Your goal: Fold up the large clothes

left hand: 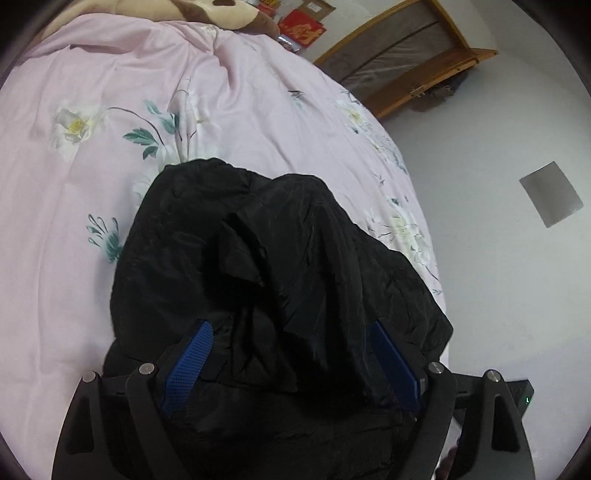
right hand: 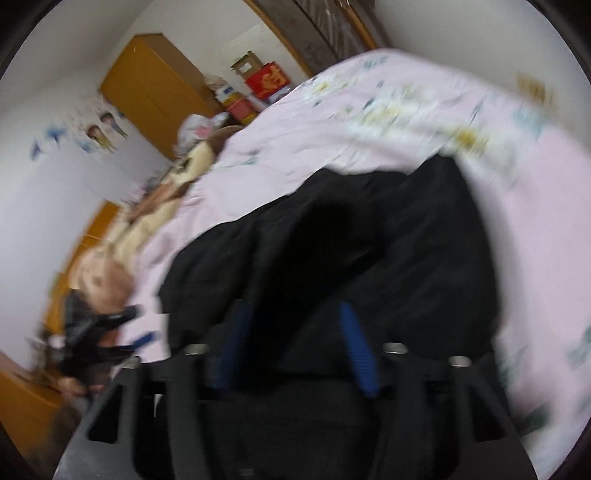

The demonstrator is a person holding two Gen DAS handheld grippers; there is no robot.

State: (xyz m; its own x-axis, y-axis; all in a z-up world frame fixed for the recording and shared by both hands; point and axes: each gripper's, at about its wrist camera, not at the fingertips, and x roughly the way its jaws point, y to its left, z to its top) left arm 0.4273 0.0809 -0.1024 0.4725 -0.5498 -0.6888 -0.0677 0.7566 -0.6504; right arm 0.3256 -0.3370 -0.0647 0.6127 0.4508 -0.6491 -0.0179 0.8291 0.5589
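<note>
A large black jacket (left hand: 258, 258) lies bunched on a pink floral bed sheet (left hand: 110, 184). My left gripper (left hand: 291, 328) is open, its blue pads wide apart on either side of a fold of the jacket near the bed's right edge. In the blurred right wrist view the jacket (right hand: 369, 240) fills the middle, and my right gripper (right hand: 295, 314) has its blue pads partly apart with black fabric between them. My left gripper also shows at the left of that view (right hand: 140, 332), in a hand.
A brown and cream plush toy (left hand: 207, 11) lies at the head of the bed. A wooden frame (left hand: 406, 55) leans on the wall beyond the bed. Red boxes (right hand: 266, 81) and an orange cupboard (right hand: 155, 92) stand at the far side. Grey floor (left hand: 498, 277) lies to the right.
</note>
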